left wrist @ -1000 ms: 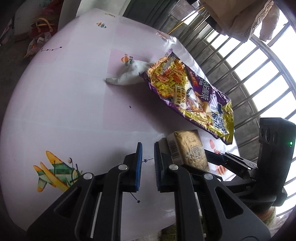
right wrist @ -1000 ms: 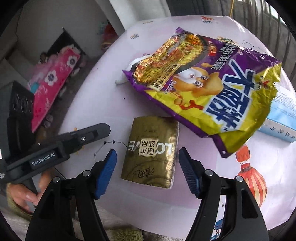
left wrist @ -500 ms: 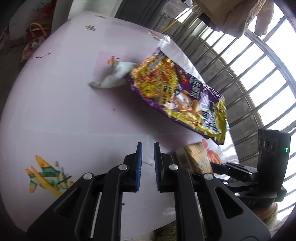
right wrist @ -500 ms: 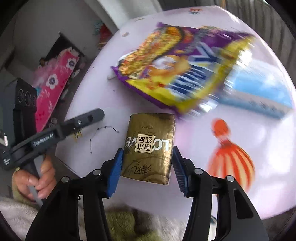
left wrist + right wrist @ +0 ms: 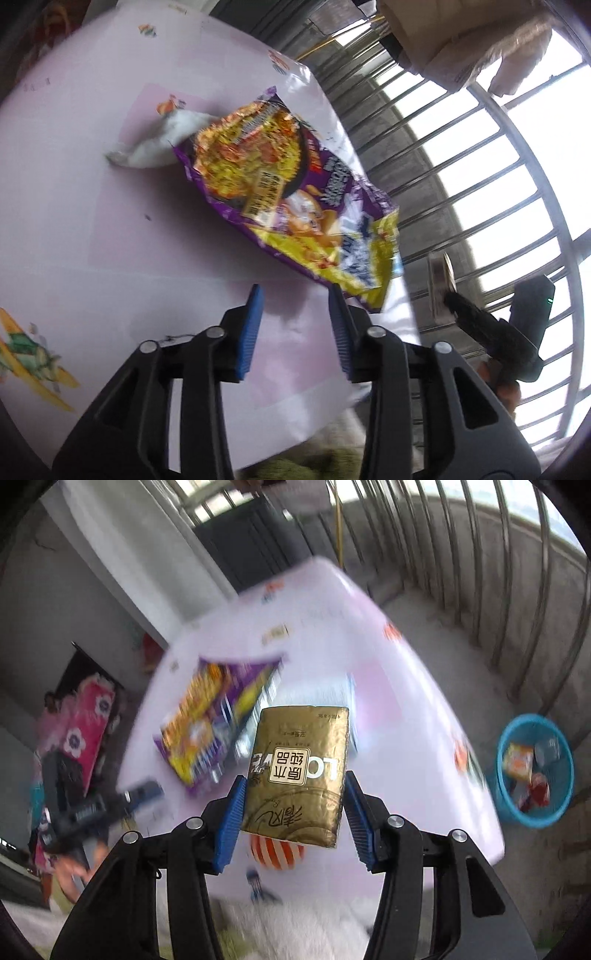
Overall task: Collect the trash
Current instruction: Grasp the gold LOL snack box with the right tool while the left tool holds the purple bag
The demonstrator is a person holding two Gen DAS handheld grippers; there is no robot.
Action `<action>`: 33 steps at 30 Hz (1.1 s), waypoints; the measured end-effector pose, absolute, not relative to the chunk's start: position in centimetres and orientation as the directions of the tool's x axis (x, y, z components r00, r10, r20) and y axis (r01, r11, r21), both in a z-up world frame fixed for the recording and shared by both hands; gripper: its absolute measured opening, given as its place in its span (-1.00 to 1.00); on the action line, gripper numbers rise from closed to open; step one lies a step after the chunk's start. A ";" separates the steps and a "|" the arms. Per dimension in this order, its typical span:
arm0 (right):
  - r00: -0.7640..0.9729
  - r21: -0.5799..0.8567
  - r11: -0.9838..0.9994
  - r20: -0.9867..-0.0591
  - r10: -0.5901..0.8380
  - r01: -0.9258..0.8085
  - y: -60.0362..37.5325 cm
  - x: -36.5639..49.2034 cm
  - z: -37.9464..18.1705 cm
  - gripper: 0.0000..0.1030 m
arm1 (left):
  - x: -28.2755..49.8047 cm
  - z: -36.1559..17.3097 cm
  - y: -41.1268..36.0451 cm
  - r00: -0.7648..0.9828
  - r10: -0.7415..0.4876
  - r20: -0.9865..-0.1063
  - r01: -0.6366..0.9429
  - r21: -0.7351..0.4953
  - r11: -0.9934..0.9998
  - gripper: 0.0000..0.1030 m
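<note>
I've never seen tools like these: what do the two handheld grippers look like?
Both the left gripper and right gripper are black plastic with triangular cut-outs, silver screws, and two fingers carrying ribbed blue pads. The right one's boxy black body shows a small green light.

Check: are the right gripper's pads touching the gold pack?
Touching. The right wrist view shows both blue pads pressed against the sides of the gold pack, held by the right gripper clear above the table.
</note>
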State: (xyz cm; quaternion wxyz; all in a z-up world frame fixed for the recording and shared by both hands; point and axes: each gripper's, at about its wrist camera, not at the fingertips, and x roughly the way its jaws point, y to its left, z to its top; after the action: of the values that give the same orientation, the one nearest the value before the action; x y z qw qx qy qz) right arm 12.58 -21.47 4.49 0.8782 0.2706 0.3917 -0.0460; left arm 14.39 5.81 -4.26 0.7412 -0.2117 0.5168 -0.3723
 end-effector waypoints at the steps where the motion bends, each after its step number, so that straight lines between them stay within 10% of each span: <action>1: 0.706 0.447 0.856 -0.693 0.148 0.259 -21.2 13.7 5.0 -0.01 | 14.5 -4.4 5.7 0.176 -0.785 -0.593 0.321 -0.720 0.616 -0.24; 20: 0.611 0.507 0.845 -0.726 0.315 0.166 -18.4 19.8 0.1 -0.01 | 18.0 -8.7 3.3 0.136 -0.860 -0.492 0.056 -0.863 0.503 -0.18; 33: 0.636 0.561 0.809 -0.692 0.341 0.177 -20.1 18.3 0.0 -0.01 | 18.1 -6.1 1.9 0.226 -0.844 -0.486 0.124 -0.845 0.520 -0.92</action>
State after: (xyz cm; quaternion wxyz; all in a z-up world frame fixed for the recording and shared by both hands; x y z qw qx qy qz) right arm 18.32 -20.06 -0.02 0.8512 0.3056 0.4240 0.0480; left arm 18.06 1.87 -6.11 0.7014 -0.3481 0.5175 -0.3451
